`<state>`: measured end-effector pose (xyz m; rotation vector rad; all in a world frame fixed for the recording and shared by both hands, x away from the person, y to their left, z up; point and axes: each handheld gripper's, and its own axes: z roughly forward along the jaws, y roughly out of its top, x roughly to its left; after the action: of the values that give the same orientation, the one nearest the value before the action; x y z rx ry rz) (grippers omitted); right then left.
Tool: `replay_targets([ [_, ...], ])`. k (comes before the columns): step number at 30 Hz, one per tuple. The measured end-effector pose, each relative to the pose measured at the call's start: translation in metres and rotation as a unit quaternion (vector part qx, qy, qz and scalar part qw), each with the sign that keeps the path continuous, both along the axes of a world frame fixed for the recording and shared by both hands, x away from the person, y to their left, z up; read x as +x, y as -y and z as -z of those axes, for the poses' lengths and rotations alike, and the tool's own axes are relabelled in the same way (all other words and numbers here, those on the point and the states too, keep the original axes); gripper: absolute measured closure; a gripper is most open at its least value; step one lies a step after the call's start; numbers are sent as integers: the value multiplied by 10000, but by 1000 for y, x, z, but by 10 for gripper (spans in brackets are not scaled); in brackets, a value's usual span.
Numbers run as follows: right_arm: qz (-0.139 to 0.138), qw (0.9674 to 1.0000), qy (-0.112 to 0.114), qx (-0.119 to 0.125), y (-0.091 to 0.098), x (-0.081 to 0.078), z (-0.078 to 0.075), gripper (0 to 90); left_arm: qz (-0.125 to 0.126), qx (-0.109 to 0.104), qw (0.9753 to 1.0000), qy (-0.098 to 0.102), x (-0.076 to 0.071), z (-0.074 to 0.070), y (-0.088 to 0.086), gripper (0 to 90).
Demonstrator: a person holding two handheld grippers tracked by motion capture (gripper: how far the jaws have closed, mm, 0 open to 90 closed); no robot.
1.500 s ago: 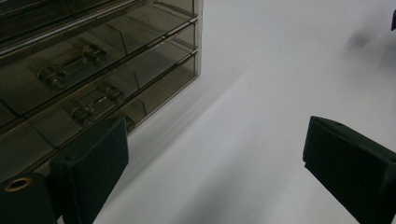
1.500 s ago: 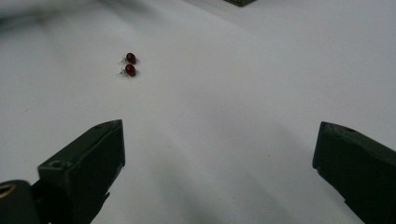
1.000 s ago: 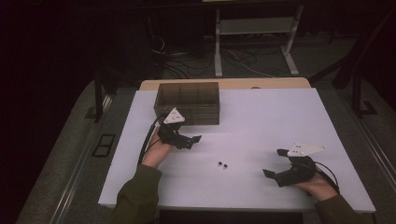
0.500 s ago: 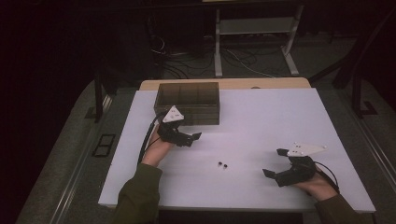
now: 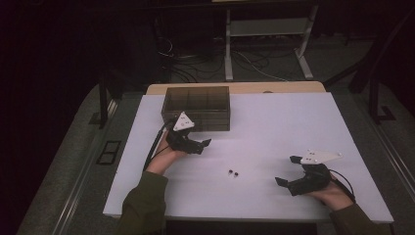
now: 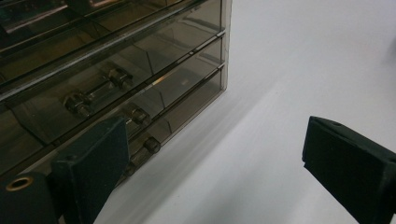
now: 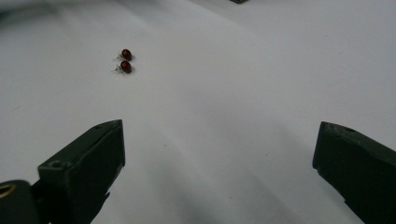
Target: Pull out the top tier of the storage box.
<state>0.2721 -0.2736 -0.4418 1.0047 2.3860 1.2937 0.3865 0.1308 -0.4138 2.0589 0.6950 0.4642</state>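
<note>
Right now both my grippers are empty with fingers spread wide: the left gripper [image 5: 201,145] hovers beside the smoky drawer box [image 5: 196,107], the right gripper [image 5: 288,171] hangs low over the white desk [image 5: 293,122]. Two small red beads [image 7: 124,60], each with a thin metal stub, lie touching between my hands, nearer my right. I judge them light, hard and prone to roll, so I'd pinch one squarely across its round body.

dark red beads [image 7: 125,60], smoky brown box [image 5: 196,106], white table [image 5: 293,127].
</note>
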Motion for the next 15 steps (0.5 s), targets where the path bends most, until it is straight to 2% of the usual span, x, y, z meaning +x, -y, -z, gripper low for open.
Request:
replay_targets([
  [2,0,10000,2,-1,0,0,0,19,37,62,10000,-9,0,1,0,62],
  [4,15,10000,-4,8,0,0,0,19,41,39,10000,-2,0,2,1,62],
  [9,13,10000,-11,-10,-1,0,1,19,175,125,9997,148,-2,0,2,63],
  [15,21,10000,-16,16,0,1,1,19,190,195,9991,322,-3,0,2,63],
])
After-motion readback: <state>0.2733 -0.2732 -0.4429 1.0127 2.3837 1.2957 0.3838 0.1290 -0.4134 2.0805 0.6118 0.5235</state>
